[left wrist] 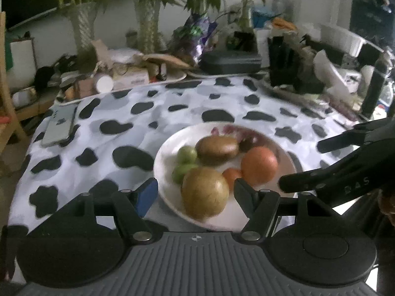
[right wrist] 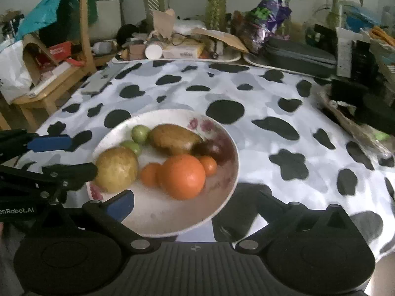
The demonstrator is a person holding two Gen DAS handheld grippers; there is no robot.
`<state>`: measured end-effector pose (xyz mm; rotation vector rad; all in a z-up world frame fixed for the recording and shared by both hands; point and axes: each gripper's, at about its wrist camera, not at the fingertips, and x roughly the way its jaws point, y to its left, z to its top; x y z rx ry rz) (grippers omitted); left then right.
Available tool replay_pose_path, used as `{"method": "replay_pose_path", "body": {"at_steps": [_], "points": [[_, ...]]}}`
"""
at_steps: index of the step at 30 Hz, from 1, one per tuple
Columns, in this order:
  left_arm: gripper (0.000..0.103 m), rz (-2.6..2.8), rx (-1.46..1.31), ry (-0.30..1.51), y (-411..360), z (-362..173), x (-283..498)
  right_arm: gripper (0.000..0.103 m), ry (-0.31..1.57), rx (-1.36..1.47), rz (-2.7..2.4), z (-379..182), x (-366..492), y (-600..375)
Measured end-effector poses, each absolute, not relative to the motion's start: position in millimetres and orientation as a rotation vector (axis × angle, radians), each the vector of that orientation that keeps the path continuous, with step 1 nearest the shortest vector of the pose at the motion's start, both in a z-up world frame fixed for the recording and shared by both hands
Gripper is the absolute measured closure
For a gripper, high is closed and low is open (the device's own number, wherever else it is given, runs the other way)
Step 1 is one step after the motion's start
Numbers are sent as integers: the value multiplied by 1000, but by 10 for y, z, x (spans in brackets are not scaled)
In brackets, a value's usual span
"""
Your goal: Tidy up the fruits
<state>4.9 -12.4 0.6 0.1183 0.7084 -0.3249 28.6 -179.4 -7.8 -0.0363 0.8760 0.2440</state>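
A white plate [left wrist: 170,148] [right wrist: 158,217] on the cow-print cloth holds fruit: a big orange [left wrist: 259,165] [right wrist: 184,176], two small orange fruits [right wrist: 151,174], two brown-yellow fruits [left wrist: 205,193] [right wrist: 116,169], two small green fruits [left wrist: 187,155] [right wrist: 140,134] and a dark one [right wrist: 205,148]. My left gripper [left wrist: 195,193] is open, its fingers on either side of the near brown-yellow fruit, not touching it. My right gripper [right wrist: 192,204] is open over the plate's near rim, empty. Each gripper also shows in the other's view, the right one [left wrist: 321,162] and the left one [right wrist: 64,155].
A phone [left wrist: 60,127] lies on the cloth's far left. Clutter of boxes, a grey case [right wrist: 301,54], plants and bags lines the table's back and right edges. A wooden chair [right wrist: 61,74] stands left of the table.
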Motion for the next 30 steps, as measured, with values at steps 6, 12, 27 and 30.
{"method": "replay_pose_path", "body": {"at_steps": [6, 12, 27, 30], "points": [[37, -255, 129, 789, -101, -56, -15, 0, 912, -33, 187, -114, 150, -1806], [23, -225, 89, 865, -39, -112, -28, 0, 956, -40, 140, -177, 75, -1798], [0, -219, 141, 914, -131, -229, 23, 0, 989, -74, 102, -230, 119, -1781], [0, -223, 148, 917, -142, -234, 25, 0, 989, -79, 101, -232, 125, -1767]]}}
